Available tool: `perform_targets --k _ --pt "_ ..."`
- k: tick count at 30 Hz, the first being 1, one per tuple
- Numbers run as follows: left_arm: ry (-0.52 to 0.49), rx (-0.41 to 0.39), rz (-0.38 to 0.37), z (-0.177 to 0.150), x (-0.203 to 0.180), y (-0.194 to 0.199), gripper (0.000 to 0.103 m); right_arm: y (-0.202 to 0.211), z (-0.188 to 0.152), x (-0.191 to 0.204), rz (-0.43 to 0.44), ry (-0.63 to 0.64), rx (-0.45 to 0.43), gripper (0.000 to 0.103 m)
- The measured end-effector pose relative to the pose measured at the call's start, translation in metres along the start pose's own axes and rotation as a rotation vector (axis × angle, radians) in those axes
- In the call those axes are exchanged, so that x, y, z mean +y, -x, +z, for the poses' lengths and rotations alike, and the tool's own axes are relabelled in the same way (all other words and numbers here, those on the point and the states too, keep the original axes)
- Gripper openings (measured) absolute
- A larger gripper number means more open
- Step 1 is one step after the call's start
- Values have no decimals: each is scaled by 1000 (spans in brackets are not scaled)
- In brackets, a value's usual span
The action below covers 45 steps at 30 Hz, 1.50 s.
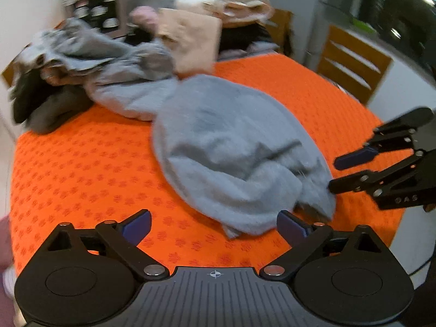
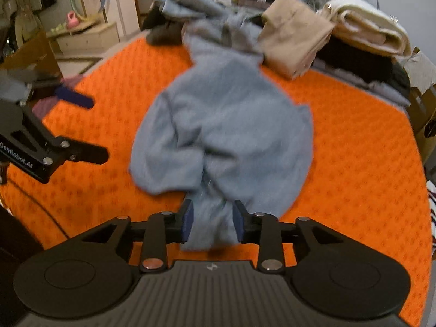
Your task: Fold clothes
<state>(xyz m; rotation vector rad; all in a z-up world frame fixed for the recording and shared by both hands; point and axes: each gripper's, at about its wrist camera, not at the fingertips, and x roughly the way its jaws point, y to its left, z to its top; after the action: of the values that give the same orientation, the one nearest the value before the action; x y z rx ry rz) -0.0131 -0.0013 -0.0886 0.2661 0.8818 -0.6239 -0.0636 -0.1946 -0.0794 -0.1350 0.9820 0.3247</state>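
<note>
The grey sweatshirt [image 2: 223, 125] lies crumpled in the middle of the orange bedspread [image 2: 354, 163], its far end trailing up into the heap of unsorted clothes [image 1: 90, 54] at the back, so it is not yet spread flat for folding. Its near edge is bunched into a narrow tail that runs between the blue pads of the right gripper [image 2: 212, 223]. The jaws there stand partly open, the pads at either side of the cloth, and through the blur I cannot tell whether they press it; to my eye it looks more like a let-go than a pinch. The left gripper [image 1: 214, 227] hovers just beside the sweatshirt's near corner, jaws spread wide with nothing in them, probably readying to take a hem. Behind the sweatshirt sit a folded beige garment [image 2: 294, 35] and a cream folded blanket [image 2: 365, 27], apparently finished pieces set aside, well apart from the working space. A wooden chair [image 1: 351, 60] stands past the bed.
</note>
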Motion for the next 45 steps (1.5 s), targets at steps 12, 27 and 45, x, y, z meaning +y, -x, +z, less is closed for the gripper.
perform_targets --k 12,27,45 --pt "-265 -15 15 -11 -44 -30 78 -29 -20 37 -174 73 -1 44" --pt "-228 -76 128 2 -43 -32 45 -17 -17 16 -274 95 -36 44" --pt "-219 -44 185 -25 -45 -33 7 -17 -27 20 -252 62 -31 5"
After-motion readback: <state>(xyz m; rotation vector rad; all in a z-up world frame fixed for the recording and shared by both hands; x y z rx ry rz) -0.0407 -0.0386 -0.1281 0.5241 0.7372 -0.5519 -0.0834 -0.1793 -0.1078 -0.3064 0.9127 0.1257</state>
